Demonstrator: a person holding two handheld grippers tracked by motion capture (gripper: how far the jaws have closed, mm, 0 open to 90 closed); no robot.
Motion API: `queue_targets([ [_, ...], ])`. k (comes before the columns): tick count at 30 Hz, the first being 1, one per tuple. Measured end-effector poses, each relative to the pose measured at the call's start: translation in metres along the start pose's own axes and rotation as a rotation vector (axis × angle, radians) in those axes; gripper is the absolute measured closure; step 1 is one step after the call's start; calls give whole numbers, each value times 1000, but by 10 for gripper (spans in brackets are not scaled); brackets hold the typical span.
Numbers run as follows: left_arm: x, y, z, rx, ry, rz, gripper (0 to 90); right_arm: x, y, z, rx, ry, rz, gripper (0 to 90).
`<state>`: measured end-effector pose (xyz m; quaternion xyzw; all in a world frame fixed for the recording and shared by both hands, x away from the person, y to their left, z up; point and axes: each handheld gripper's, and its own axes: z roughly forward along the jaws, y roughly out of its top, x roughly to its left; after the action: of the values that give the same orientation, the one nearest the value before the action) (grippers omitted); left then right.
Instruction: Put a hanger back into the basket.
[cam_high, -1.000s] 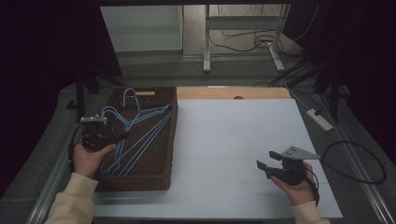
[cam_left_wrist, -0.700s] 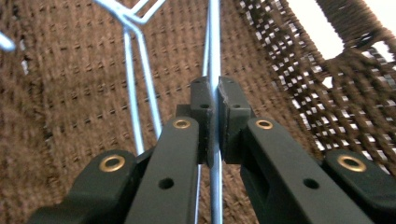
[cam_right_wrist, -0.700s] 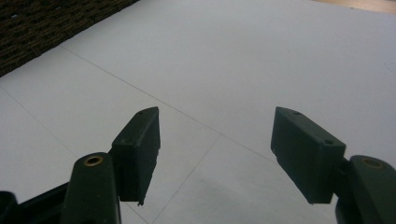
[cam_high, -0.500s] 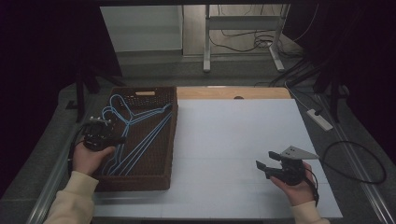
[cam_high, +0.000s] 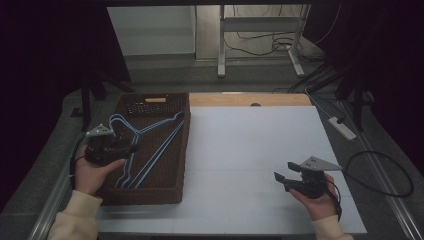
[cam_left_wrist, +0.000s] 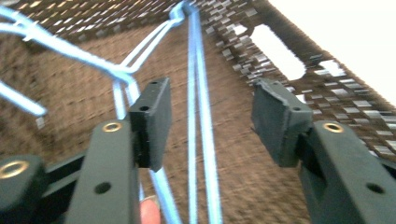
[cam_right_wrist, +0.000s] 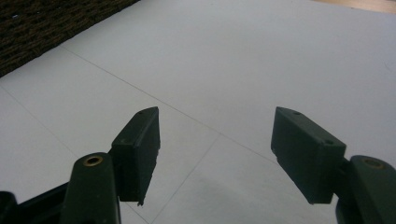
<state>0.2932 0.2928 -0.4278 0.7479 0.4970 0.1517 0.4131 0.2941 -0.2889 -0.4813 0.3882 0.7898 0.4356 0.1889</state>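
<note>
1. Right hand-held gripper (cam_high: 281, 180): held low over the near right part of the counter (cam_high: 250, 150). In the right gripper view its jaws stand wide apart, with only the white counter sheet (cam_right_wrist: 243, 60) between them; nothing is gripped.
2. Right hand (cam_high: 315, 200): enters from the bottom edge of the high view and wraps the gripper body, with a cable looping off to the right.
3. Left hand (cam_high: 92, 172): enters at the bottom left in a pale sleeve (cam_high: 75, 217) and holds the left hand-held gripper (cam_high: 120, 145) over the left side of the basket.
4. Left hand-held gripper, jaw state: the jaws have just been opening. In the left gripper view (cam_left_wrist: 210, 121) they stand well apart; blue wire strands run between them on the basket floor, and neither pad presses on the wire.
5. Blue hangers (cam_high: 150, 145): thin wire hangers lie inside the basket, their long bars running diagonally from near left to far right and their hooks curling toward the far left. In the left gripper view the strands (cam_left_wrist: 198, 116) converge near the far wall.
6. Woven basket (cam_high: 172, 192): dark brown and rectangular, it occupies the left end of the counter, with a slotted handle opening in its far wall (cam_high: 155, 100).
7. Beyond the counter: a bare wooden strip (cam_high: 250, 99), then floor with table legs and cables.
</note>
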Motion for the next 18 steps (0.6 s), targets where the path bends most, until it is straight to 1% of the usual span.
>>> queue_targets([
  [3, -12, -3, -8, -51, -36, 14, 424, -2, 0, -1, -4, 1, 0, 333],
  [6, -26, -9, -12, -85, -62, 48, 402, -5, 1, -5, -9, 2, 3, 326],
  [9, -42, -15, -13, -110, -84, 76, 374, -9, 1, -8, -9, 18, 5, 325],
  [10, -45, -17, -13, -116, -87, 80, 367, -10, 1, -8, -8, 27, 4, 325],
  [11, -54, -21, -13, -129, -92, 89, 358, -11, 0, -8, 2, 38, -1, 325],
  [12, -54, -21, -13, -129, -92, 89, 354, -11, 0, -8, 2, 38, -1, 325],
  [14, -61, -25, -12, -140, -105, 98, 353, -12, 0, -8, 10, 42, -9, 324],
  [16, -69, -30, -11, -138, -119, 105, 346, -13, -1, -7, 20, 45, -16, 323],
  [18, -76, -35, -9, -138, -124, 113, 346, -14, -1, -6, 26, 49, -19, 323],
])
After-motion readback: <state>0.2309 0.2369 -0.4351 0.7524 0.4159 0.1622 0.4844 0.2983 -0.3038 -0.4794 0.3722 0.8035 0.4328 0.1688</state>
